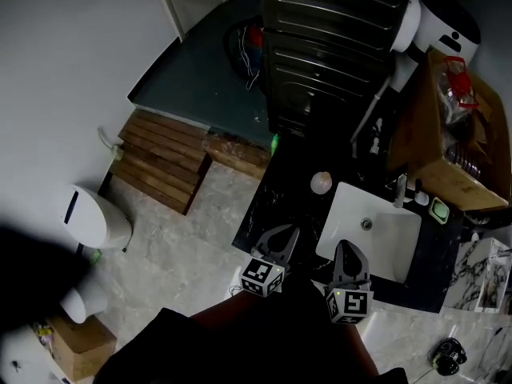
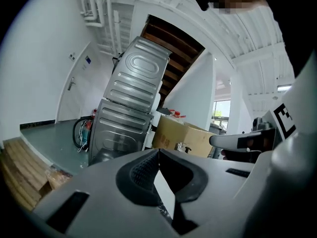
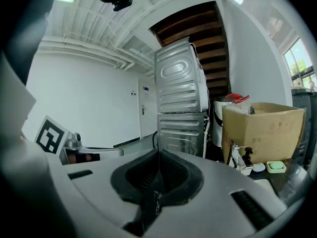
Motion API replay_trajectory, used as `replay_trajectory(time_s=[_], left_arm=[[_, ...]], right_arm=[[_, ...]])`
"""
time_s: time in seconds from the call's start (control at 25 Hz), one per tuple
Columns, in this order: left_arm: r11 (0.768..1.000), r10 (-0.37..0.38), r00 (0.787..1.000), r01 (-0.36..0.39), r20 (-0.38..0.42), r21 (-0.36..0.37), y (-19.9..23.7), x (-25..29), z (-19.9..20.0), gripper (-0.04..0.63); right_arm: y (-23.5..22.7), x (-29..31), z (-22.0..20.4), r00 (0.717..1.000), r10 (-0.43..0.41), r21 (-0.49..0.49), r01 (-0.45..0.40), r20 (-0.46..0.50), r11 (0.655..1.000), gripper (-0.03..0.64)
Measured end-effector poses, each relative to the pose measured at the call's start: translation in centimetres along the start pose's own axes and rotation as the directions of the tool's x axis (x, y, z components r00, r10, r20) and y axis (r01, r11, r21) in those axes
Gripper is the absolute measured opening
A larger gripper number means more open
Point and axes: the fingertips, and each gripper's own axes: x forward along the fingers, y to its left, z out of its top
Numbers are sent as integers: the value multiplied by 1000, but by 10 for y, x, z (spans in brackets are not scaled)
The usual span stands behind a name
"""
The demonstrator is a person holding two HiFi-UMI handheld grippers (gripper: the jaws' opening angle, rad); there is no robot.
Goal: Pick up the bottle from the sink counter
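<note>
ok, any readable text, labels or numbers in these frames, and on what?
Nothing legible.
Cardboard box: faint print on its side, too blurred to read.
Blue wall sign by the door: too small to read.
Left marker cube, right marker cube: square black-and-white patterns, no words.

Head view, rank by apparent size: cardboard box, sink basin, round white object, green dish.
1. cardboard box
2. sink basin
3. round white object and green dish: look alike, unranked.
</note>
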Motion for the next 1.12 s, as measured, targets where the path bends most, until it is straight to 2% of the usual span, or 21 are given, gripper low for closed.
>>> replay_trajectory(time_s=[0.36,0.68,0.84,0.92,1.0,1.12], left_arm=[[996,58,997,-55,-43,67,30,72,-8,17],[997,70,994,-66,-82,50,38,114,-23,17],[995,85,990,-78,-114,68,46,136,-35,19],[996,79,988,-75,-129,38,48,145,-41,38],[998,67,988,-69,-141,-6,49,154,-45,97],[996,88,980,-87,-177,12,54,168,-57,170]], right_arm=[[-60,54,4,1000,1,35,-1,-5,999,38],[-92,73,-18,998,3,70,1,-60,998,38],[-101,88,-20,998,15,63,-11,-68,998,38],[-106,94,-22,997,17,64,-12,-72,998,38],[-112,99,-23,997,14,70,-9,-70,998,38],[-119,106,-25,997,17,73,-11,-71,997,38]])
